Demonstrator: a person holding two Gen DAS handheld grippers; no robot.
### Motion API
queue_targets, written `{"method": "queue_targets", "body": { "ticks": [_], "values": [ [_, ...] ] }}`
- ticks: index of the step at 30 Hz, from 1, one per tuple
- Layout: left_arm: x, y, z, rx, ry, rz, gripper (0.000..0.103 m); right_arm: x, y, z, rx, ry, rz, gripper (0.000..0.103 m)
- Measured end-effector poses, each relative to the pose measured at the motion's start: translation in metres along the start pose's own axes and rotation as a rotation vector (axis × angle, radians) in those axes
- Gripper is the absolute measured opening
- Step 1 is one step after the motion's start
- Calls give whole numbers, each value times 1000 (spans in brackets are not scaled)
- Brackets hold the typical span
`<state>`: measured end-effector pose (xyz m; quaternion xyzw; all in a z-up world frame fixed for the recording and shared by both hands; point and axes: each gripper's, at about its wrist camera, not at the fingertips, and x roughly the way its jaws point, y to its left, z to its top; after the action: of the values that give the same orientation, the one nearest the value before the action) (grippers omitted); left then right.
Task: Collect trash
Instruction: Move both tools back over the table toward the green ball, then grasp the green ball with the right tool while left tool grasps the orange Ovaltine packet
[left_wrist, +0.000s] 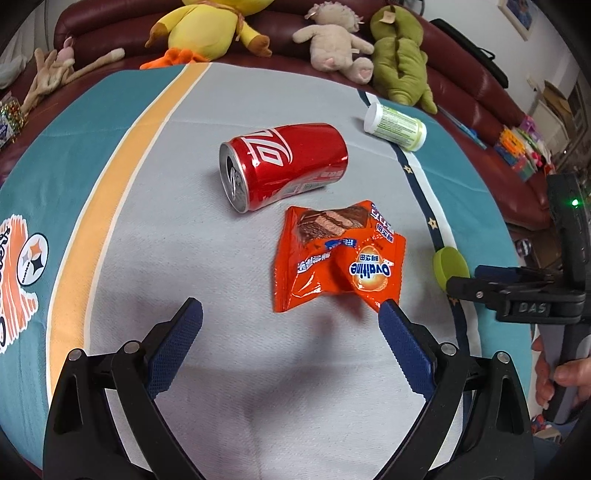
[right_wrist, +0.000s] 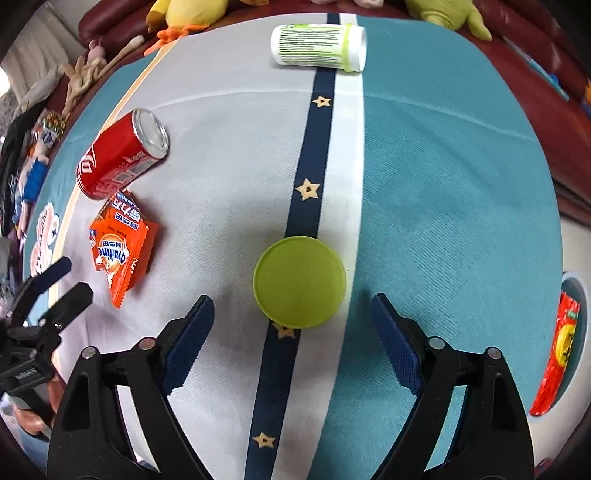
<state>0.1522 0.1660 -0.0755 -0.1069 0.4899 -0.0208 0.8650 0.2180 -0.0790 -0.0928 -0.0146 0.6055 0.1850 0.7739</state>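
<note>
Wrapper flat mid-cloth, can just beyond

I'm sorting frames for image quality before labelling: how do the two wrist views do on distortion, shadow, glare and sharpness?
Left wrist view: strong fisheye bulge with dark corners; soft shadow beneath the left hand-held gripper; bright glints on the red can; orange wrapper print sharp. Right wrist view: same bulge, the navy star stripe bows; soft shadow around the green lid; edges slightly soft.

It was a home living room: a dark red leather sofa at the far side held yellow, beige and green plush toys.
</note>
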Motion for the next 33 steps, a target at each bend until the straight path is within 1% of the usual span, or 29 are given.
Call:
{"method": "queue_targets", "body": {
  "ticks": [1, 3, 4, 5, 6, 8, 10, 12, 18, 19, 25, 27, 29, 30, 31, 32, 33],
  "values": [
    [0, 1, 1, 2, 1, -1, 96, 3, 1, -1, -8, 1, -4, 73],
    [0, 1, 1, 3, 0, -3, 96, 7, 1, -2, -11, 6, -9, 68],
    [0, 1, 0, 2, -1, -7, 96, 6, 3, -3, -25, -14, -20, 60],
    [1, 2, 1, 2, -1, -9, 96, 7, 4, -3, -37, -11, -33, 58],
    [1, 2, 0, 1, 0, -11, 96, 5, 5, -4, -51, -28, -55, 50],
    [2, 1, -1, -3, 5, -18, 96, 4, 3, -5, -54, -26, -43, 50],
    [4, -2, -1, -2, 7, -26, 96, 2, -3, -6, -29, -16, -6, 50],
    [4, -6, 1, 9, 7, -31, 96, -2, -8, -5, -15, -21, 3, 50],
    [13, -22, 11, 67, 7, -7, 96, -17, -30, -7, 47, -44, 49, 50],
    [16, -25, 14, 77, 7, 5, 96, -20, -39, -12, 57, -43, 57, 50],
    [42, -36, 26, 92, 48, 26, 96, -24, -49, -17, 83, -37, 86, 50],
    [49, -39, 27, 99, 55, 40, 96, -25, -53, -18, 92, -40, 96, 50],
    [54, -42, 26, 100, 56, 37, 96, -27, -55, -21, 102, -44, 106, 50],
    [54, -43, 25, 103, 41, 44, 93, -27, -58, -22, 111, -46, 114, 50],
    [54, -45, 24, 108, 29, 51, 84, -28, -59, -22, 116, -47, 120, 50],
    [53, -47, 23, 119, 17, 64, 77, -28, -61, -23, 121, -49, 125, 50],
    [52, -49, 23, 123, 12, 68, 61, -28, -64, -24, 128, -52, 131, 50]
  ]
}}
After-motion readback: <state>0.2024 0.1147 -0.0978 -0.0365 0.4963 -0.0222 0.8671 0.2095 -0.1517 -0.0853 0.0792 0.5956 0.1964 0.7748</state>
